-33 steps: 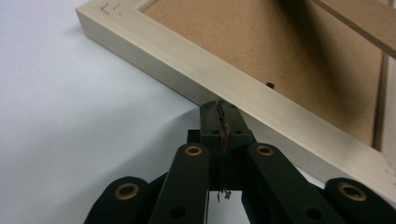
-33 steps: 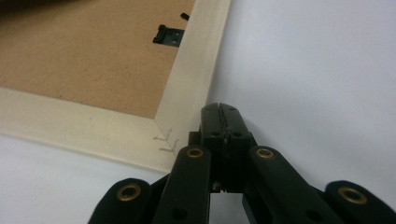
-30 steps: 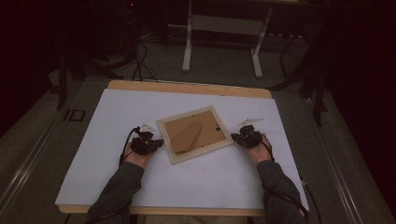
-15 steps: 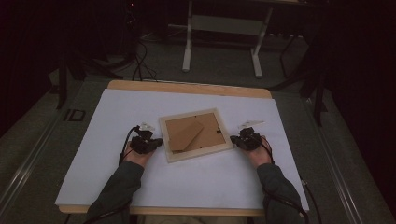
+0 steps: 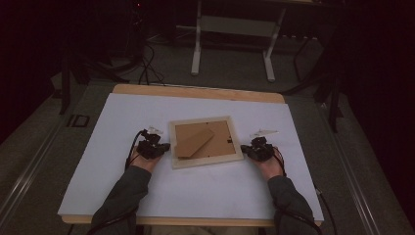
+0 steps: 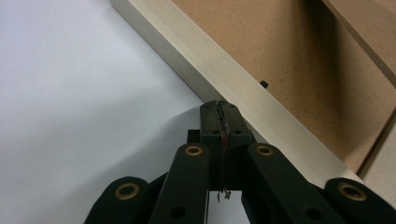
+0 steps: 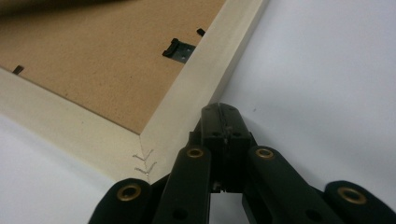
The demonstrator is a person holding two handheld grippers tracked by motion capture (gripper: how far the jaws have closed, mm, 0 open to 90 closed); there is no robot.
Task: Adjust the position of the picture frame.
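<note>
A pale wooden picture frame (image 5: 205,163) lies face down on the white table (image 5: 161,107), its brown backing board (image 5: 222,142) and folded stand (image 5: 195,142) upward. My left gripper (image 5: 165,147) is shut, its tip against the frame's left edge (image 6: 219,77). My right gripper (image 5: 244,151) is shut too, its tip touching the frame's right edge (image 7: 205,74) near the lower right corner. In the left gripper view the jaws (image 6: 219,109) meet with nothing between them; the right gripper's jaws (image 7: 223,112) likewise. A small black metal hanger (image 7: 178,49) sits on the backing.
White table surface stretches out on all sides of the frame. The table's wooden far edge (image 5: 195,91) borders a dark floor with cables (image 5: 147,68) and a white stand (image 5: 232,29) beyond. A person's sleeved forearms (image 5: 122,196) enter from the bottom.
The frame and both hands have shifted slightly; the frame's tilt on the table is a little flatter than a second ago. Both grippers stay shut at its sides.
</note>
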